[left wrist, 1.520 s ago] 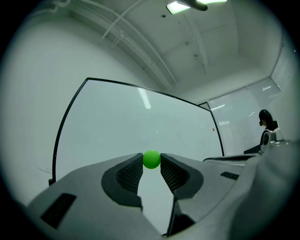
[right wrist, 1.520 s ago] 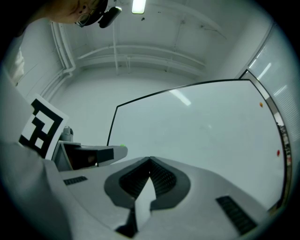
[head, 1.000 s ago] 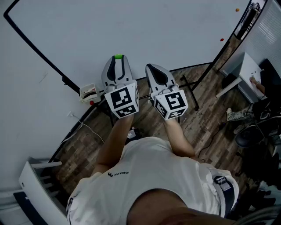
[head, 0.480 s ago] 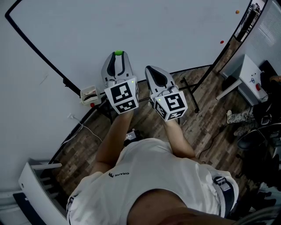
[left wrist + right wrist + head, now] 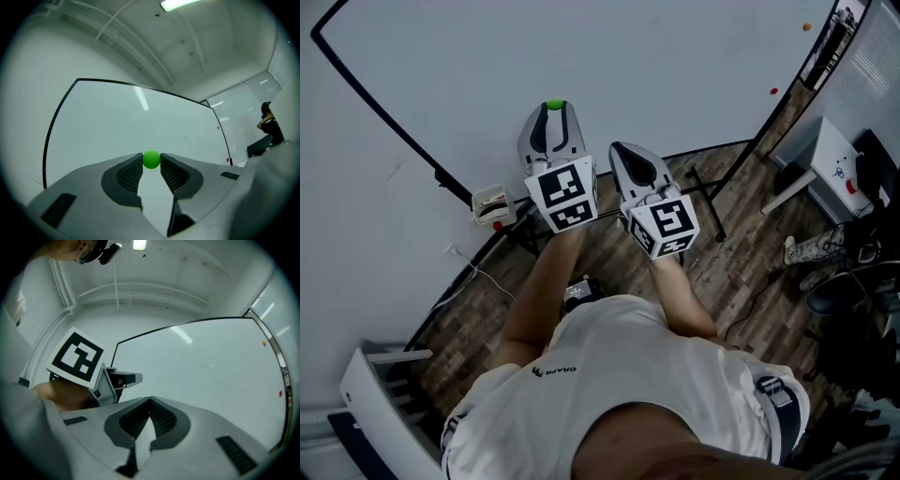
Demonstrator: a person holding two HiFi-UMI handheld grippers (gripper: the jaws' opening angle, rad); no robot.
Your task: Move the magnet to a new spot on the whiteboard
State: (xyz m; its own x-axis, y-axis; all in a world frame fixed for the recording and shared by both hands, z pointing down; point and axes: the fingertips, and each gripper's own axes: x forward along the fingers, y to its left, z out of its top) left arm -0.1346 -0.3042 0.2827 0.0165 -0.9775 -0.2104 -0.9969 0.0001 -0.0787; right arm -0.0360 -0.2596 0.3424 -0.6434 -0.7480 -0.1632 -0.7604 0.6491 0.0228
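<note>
Left tool (image 5: 151,165) pinching magnet (image 5: 151,159) at tips; right tool (image 5: 150,401) jaws together

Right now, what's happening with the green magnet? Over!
Left gripper shut on green magnet, at its tips. Right gripper shut, empty. Whiteboard ahead, nothing blocking.

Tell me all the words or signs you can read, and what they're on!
No words can be read clearly.
The shirt: small logo print, too small to read.
The left cube: a black-and-white square marker, no words.
The right cube: the same.
The whiteboard: no writing.
</note>
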